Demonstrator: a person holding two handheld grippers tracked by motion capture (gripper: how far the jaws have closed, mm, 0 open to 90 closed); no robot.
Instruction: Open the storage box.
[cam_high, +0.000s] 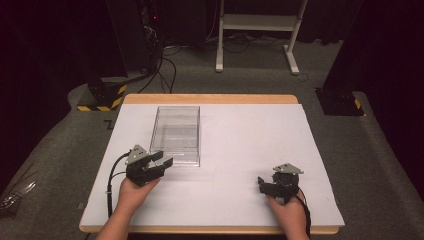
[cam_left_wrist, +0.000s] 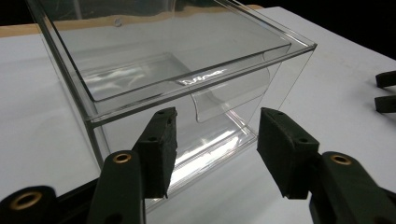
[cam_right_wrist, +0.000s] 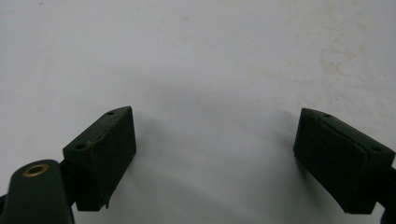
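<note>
Item one: clear plastic box (cam_high: 176, 134), sitting on the left half of the white table (cam_high: 240, 150), its long side running away from me. In the left gripper view its near end wall (cam_left_wrist: 205, 116) is facing my jaws, with a curved clear handle showing on that wall.

Item two: my left gripper (cam_high: 161, 162), which I am holding just beside the box's near end, jaws spread apart and gripping nothing. One pad (cam_left_wrist: 161, 144) is lying in front of the box's lower near corner; I cannot tell whether it is touching.

Item three: my right gripper (cam_high: 263, 184), which I am resting well apart from the box at the table's right front, jaws spread wide over bare table, holding nothing.
</note>
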